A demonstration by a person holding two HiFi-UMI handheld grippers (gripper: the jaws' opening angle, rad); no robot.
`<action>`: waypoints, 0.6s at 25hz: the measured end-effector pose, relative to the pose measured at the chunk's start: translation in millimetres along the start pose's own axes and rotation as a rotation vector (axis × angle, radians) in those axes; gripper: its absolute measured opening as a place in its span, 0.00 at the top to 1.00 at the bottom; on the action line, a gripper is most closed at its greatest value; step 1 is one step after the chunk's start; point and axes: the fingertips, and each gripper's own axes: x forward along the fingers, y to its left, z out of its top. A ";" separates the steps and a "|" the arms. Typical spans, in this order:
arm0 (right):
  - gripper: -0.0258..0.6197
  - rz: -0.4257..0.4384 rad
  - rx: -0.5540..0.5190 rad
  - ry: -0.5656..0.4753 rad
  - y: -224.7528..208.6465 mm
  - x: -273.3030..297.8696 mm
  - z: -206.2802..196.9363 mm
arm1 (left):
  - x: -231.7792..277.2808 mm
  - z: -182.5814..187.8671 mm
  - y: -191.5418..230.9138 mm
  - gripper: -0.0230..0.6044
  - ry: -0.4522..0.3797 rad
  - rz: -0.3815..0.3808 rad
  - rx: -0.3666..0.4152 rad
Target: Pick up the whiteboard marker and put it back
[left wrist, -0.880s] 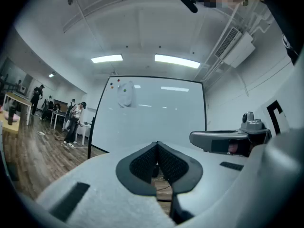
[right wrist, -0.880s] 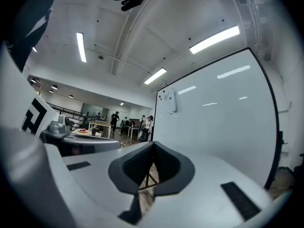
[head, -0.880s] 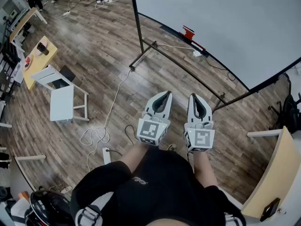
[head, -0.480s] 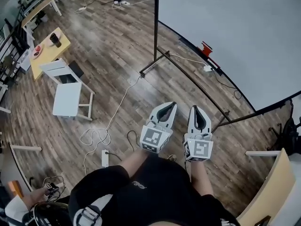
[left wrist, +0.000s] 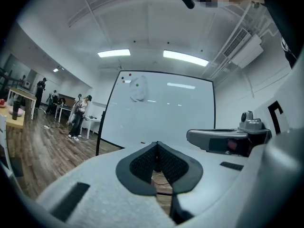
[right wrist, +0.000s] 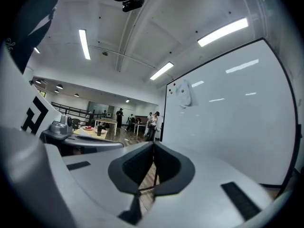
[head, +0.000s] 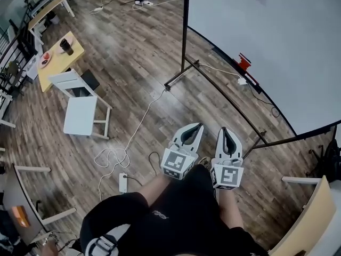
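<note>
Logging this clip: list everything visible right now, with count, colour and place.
whiteboard: one, white, on a black stand, upper right
red item: one, at the whiteboard's lower edge; too small to identify
cable: one, white, trailing across the wood floor
power strip: one, white, on the floor, lower left
chair: one, white, left
table: one, yellow, upper left
cup: one, dark, on the table
plate: one, on the table
left gripper: one, white, shut, empty
right gripper: one, white, shut, empty
</note>
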 end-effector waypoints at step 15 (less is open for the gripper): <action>0.96 0.043 0.007 -0.007 -151.9 88.6 -10.1 | 168.2 14.7 -13.5 0.95 0.027 0.037 0.056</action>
